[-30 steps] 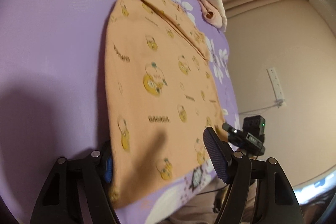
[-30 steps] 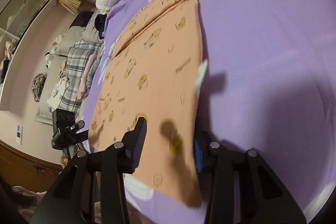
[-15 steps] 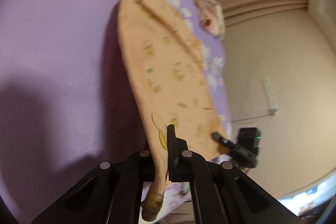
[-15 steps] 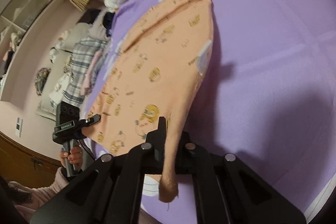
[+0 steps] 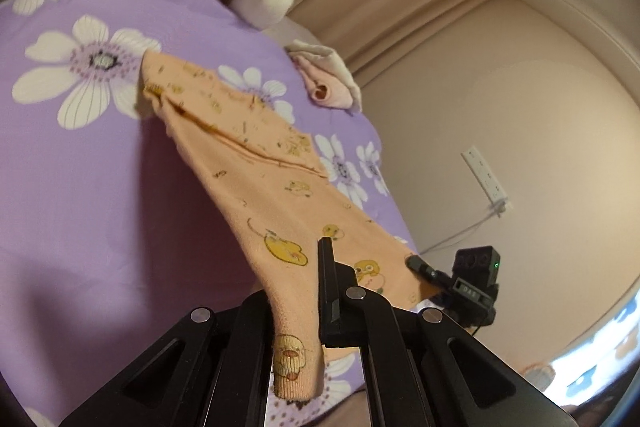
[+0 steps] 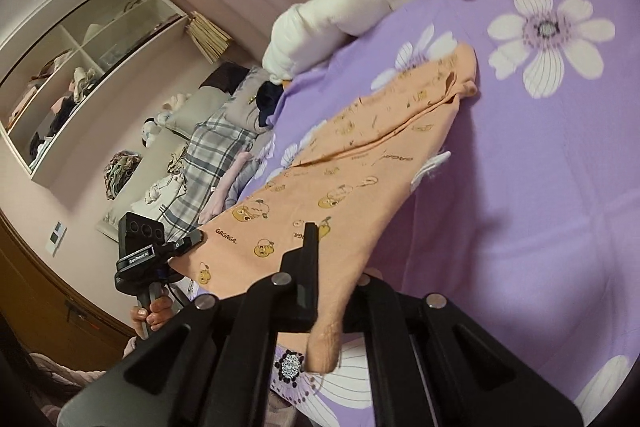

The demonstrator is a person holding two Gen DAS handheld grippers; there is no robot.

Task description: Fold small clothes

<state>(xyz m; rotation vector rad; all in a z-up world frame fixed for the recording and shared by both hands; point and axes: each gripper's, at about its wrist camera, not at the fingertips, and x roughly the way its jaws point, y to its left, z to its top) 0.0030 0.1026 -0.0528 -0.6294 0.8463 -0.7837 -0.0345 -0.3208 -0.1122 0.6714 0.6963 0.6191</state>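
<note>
Now garment (image 5: 280,195) pinched between jaws.

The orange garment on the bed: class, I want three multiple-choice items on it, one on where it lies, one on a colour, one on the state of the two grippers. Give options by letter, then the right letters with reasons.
1. Where does the far end of the orange garment rest?
A. on the purple flowered sheet
B. on a wooden chair
C. inside the wall shelf

2. What colour are the small cartoon prints on the garment?
A. green
B. yellow
C. blue

3. How do the left gripper and the right gripper stand?
A. both open above the cloth
B. only the left is shut
C. each is shut on a near corner of the garment

Answers: 1 A, the far hem lies flat on the sheet beside a white flower. 2 B, yellow figures dot the orange cloth. 3 C, cloth is pinched between the fingers in both wrist views, its near edge raised off the bed.
</note>
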